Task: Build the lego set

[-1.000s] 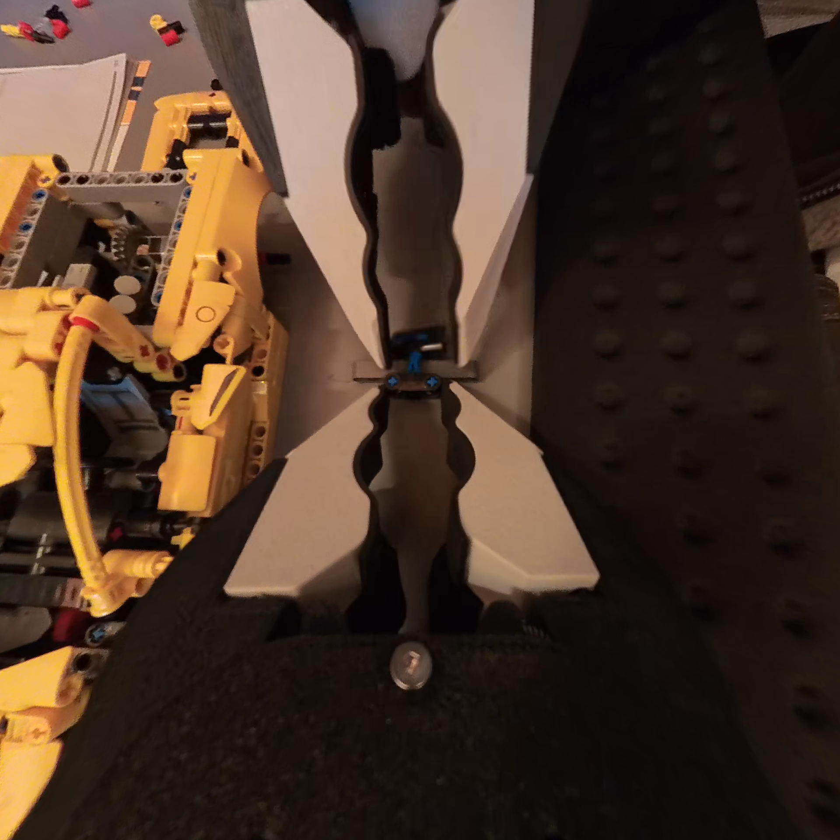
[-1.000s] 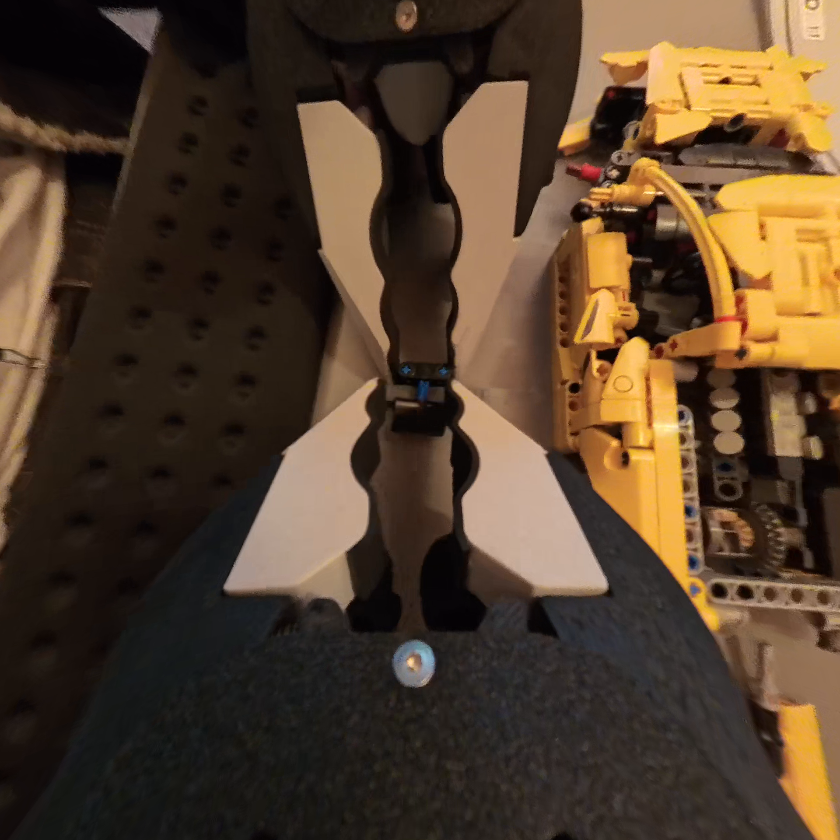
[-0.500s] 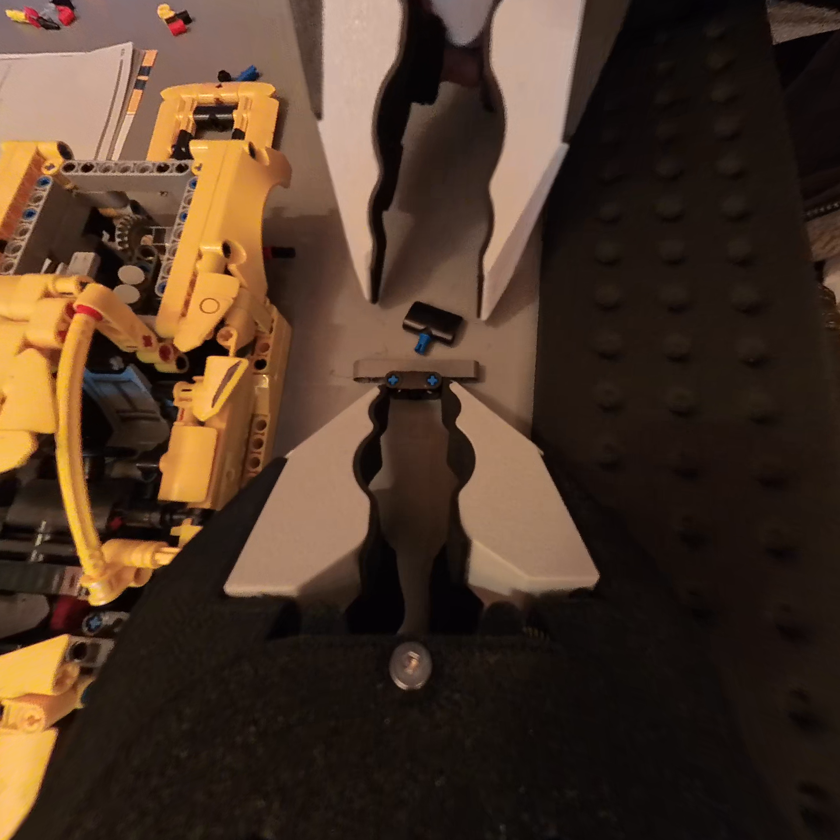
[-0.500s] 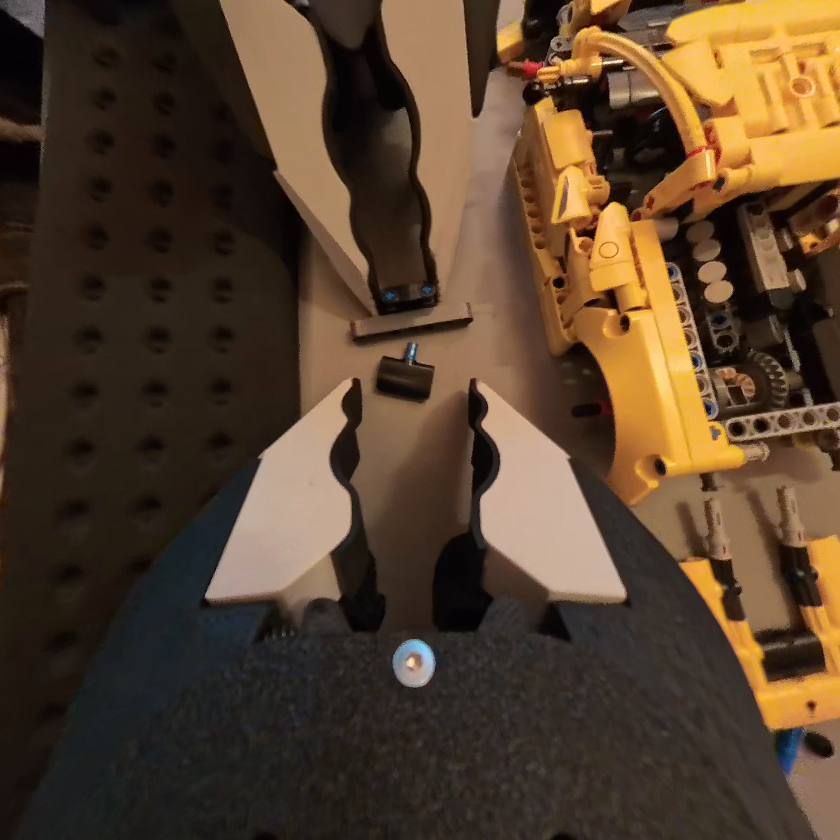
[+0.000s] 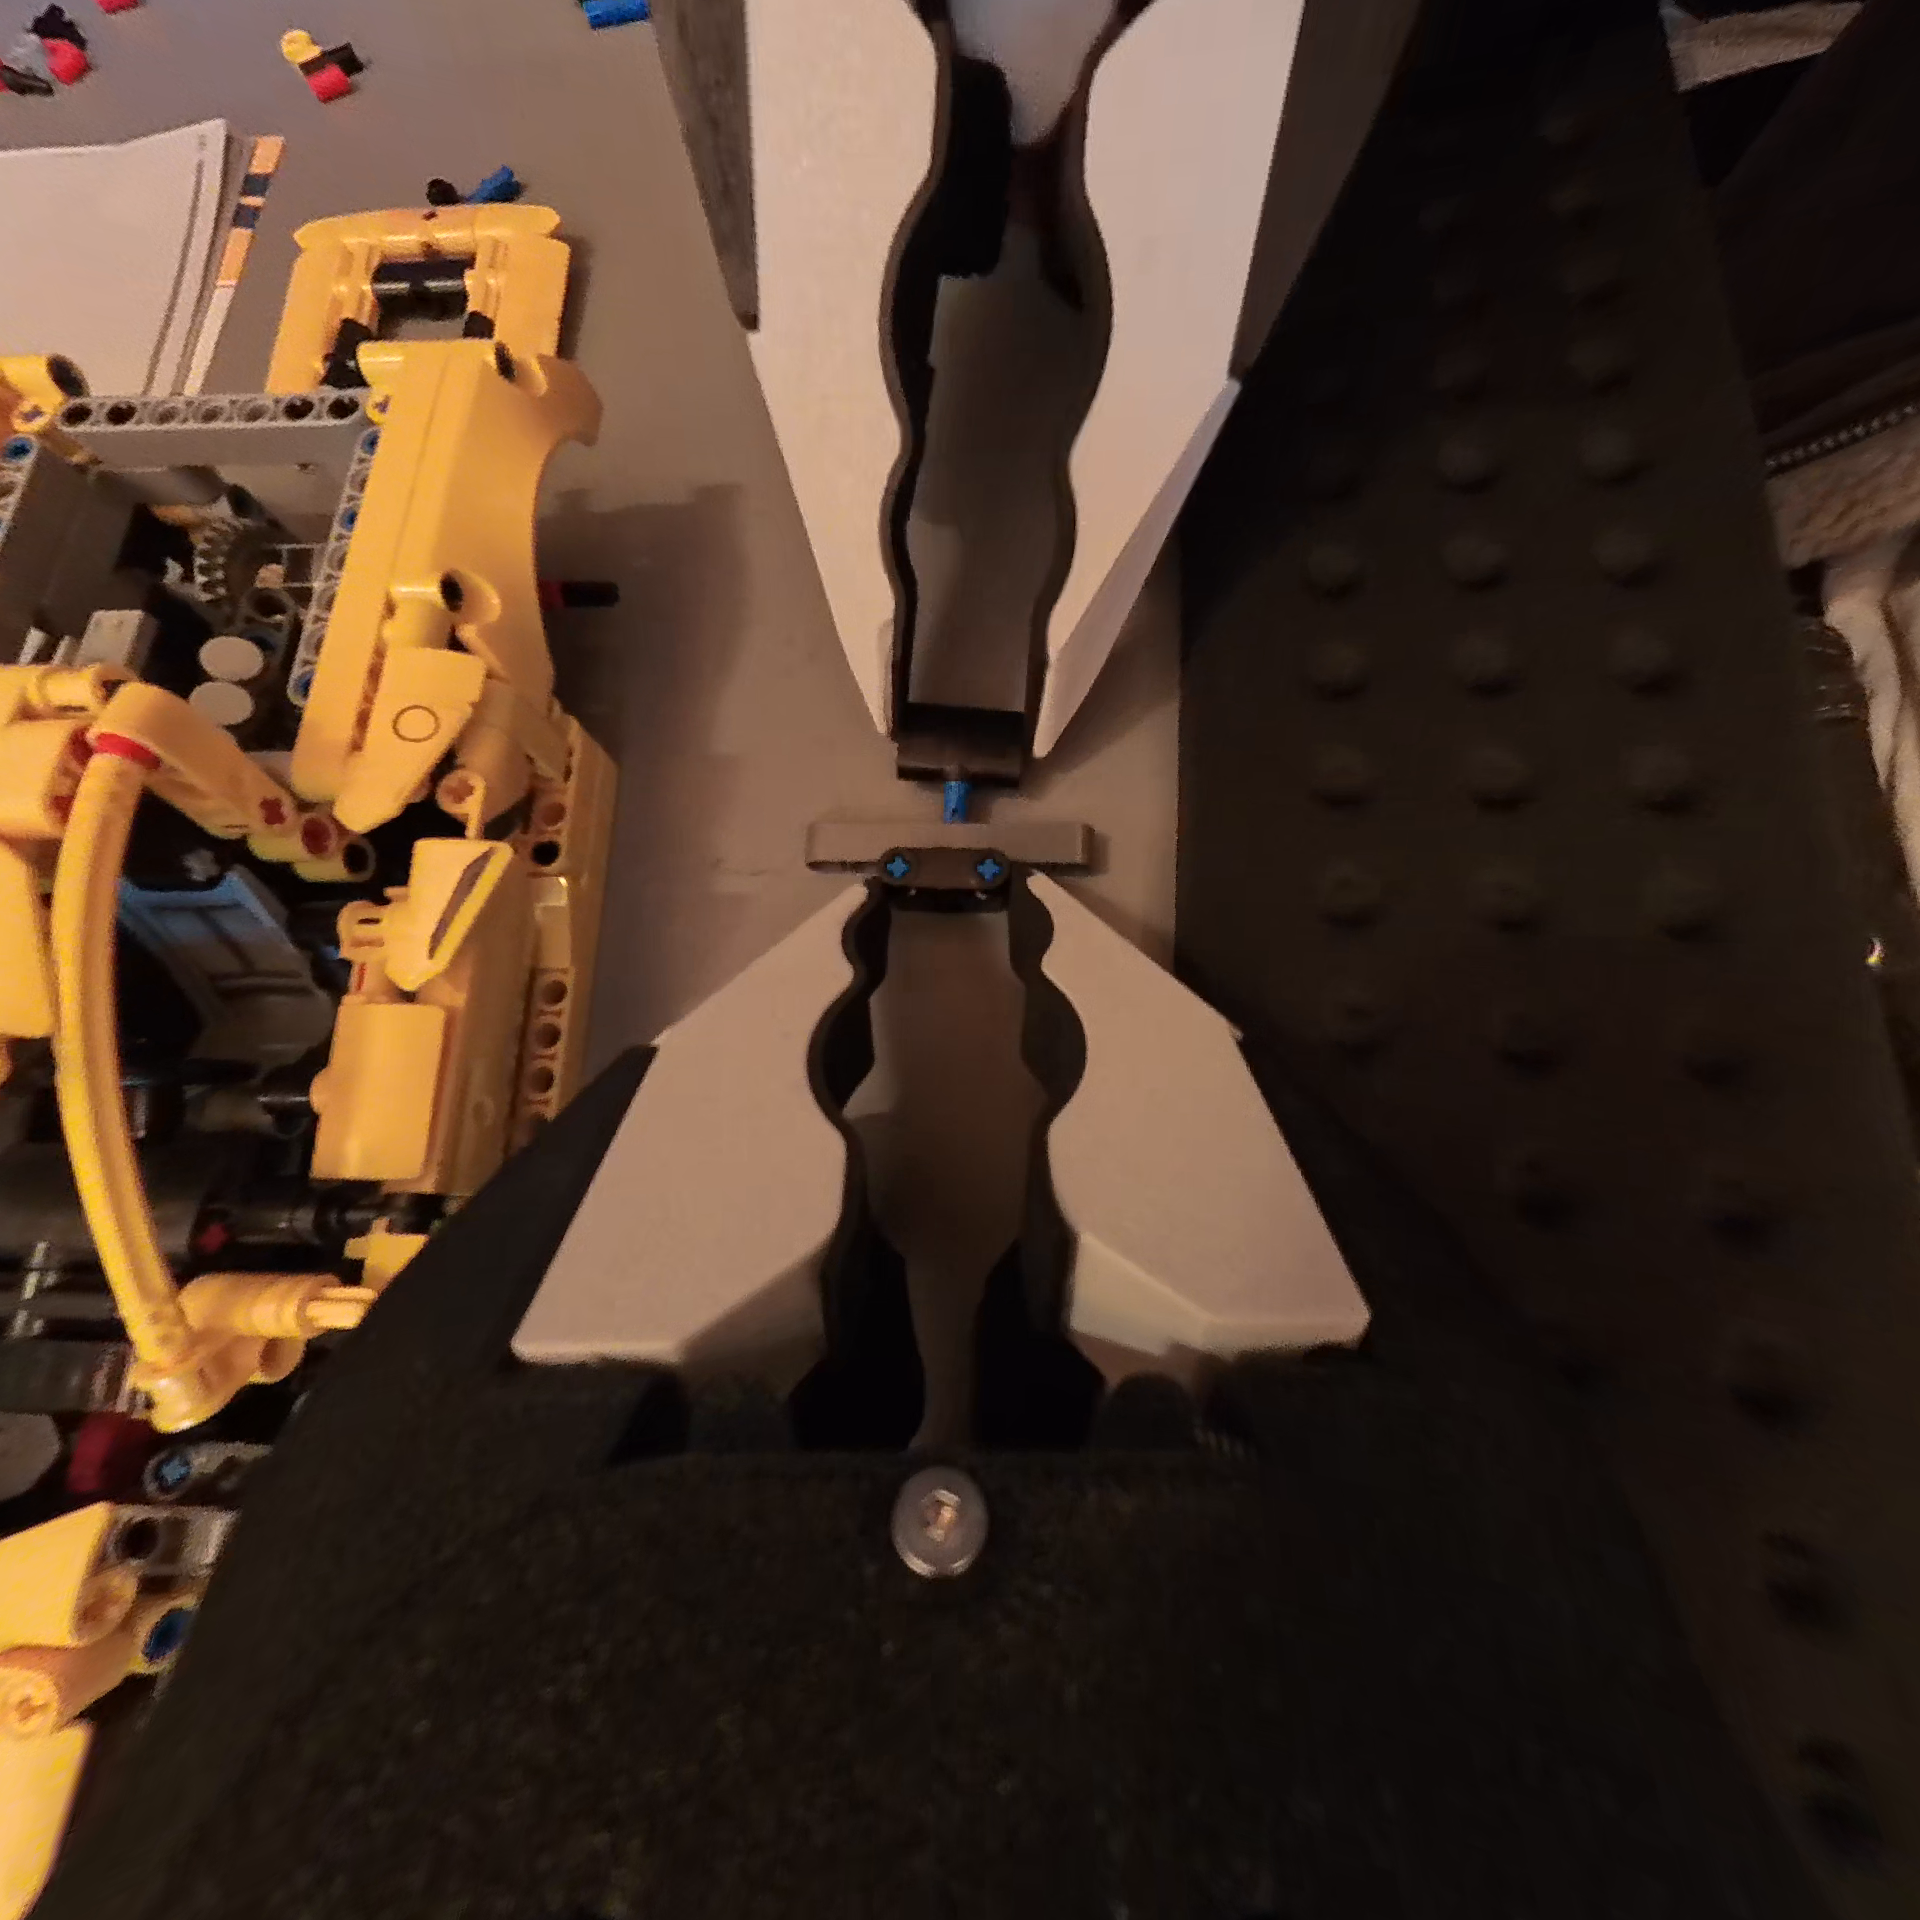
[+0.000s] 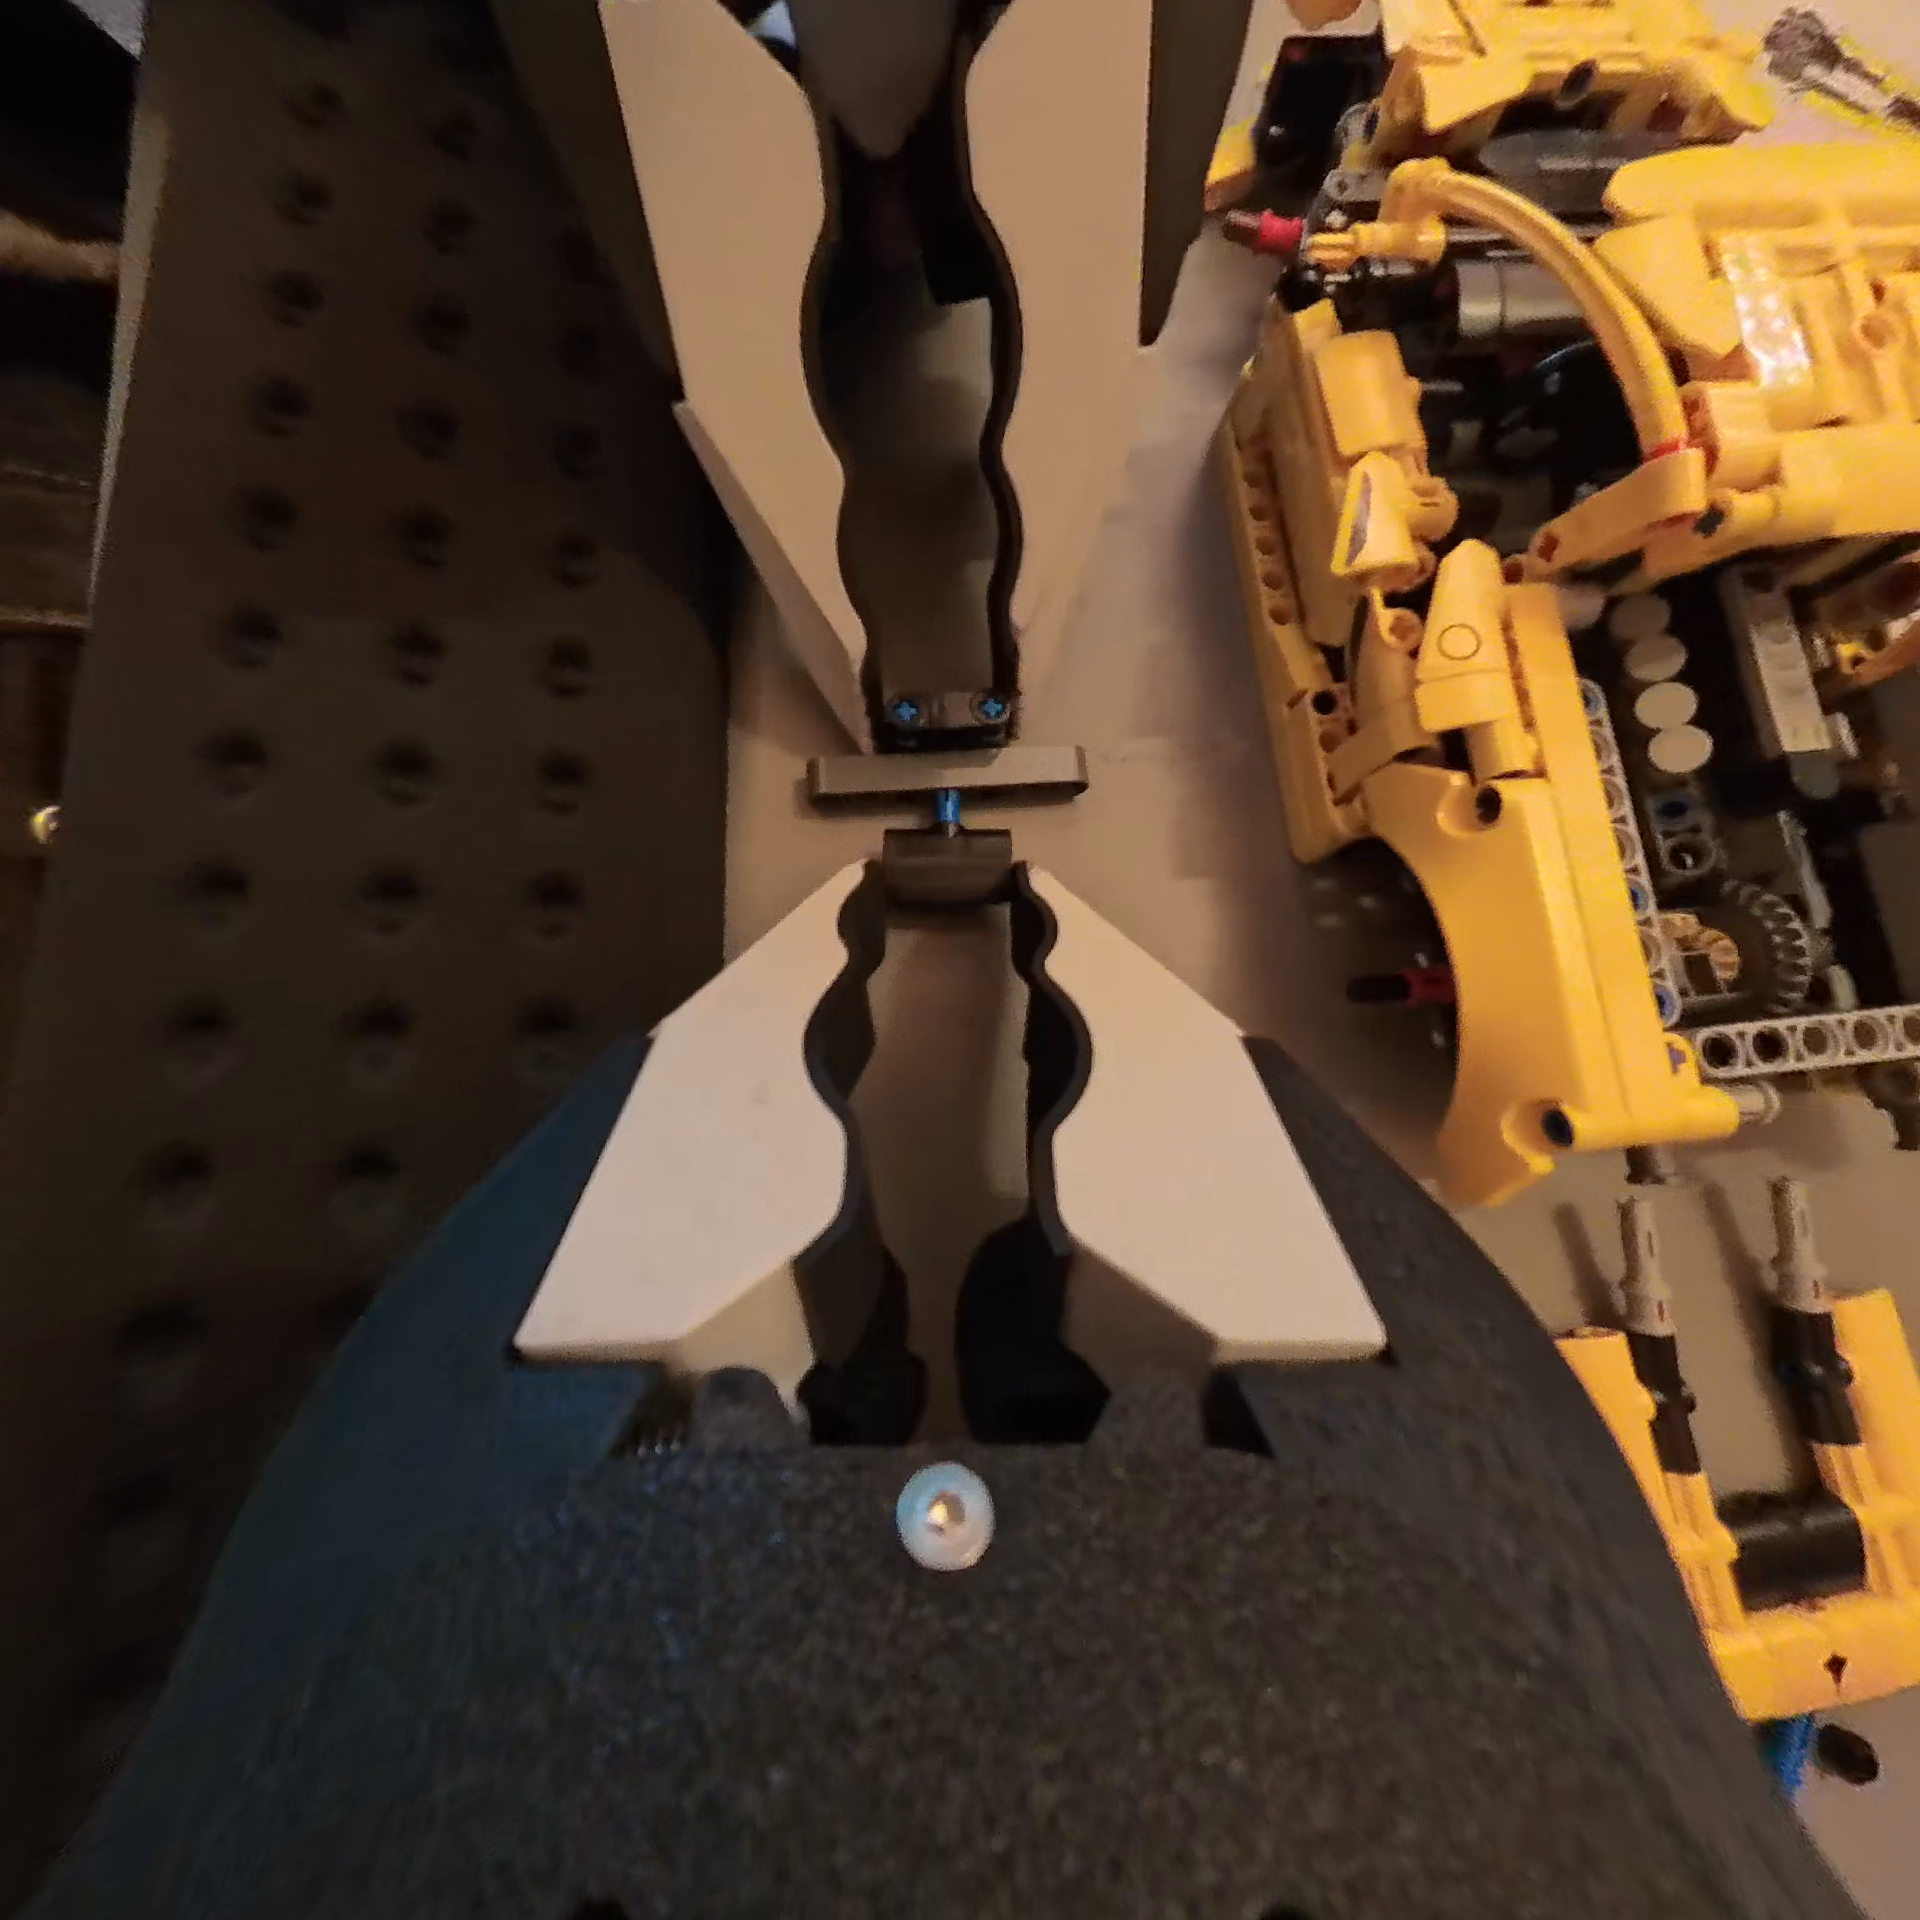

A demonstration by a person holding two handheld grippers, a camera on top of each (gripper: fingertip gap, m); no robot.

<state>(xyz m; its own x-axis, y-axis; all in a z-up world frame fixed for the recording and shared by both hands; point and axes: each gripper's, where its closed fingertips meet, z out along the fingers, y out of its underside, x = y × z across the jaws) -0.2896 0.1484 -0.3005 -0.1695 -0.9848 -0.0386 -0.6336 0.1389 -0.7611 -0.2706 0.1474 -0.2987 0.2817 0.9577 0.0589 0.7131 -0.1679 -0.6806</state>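
My left gripper (image 5: 948, 885) is shut on a small black connector with two blue pins (image 5: 945, 868), which is fixed to a short grey beam (image 5: 847, 844). My right gripper (image 6: 945, 878) faces it and is shut on a black piece with a blue pin (image 6: 945, 860). The pin's tip meets the middle of the grey beam (image 6: 862, 777). Both grippers sit low over the grey table. In the right wrist view the left gripper (image 6: 943, 717) comes in from the top. In the left wrist view the right gripper (image 5: 961, 743) comes in from the top. The big yellow lego model (image 5: 436, 644) lies beside them.
A dark studded mat (image 5: 1507, 727) lies on the other side of the grippers (image 6: 364, 727). An instruction booklet (image 5: 104, 239) and loose small parts (image 5: 322, 64) are at the far left. A yellow sub-assembly with axles (image 6: 1766, 1475) and a red-black pin (image 6: 1403, 982) lie near the model (image 6: 1507, 790). Left and right tips are no more than a few centimetres apart.
Half a second ago my right gripper was open and drawn back, with the black pin piece lying on the table. Now it is shut on that piece and holds it against the beam.
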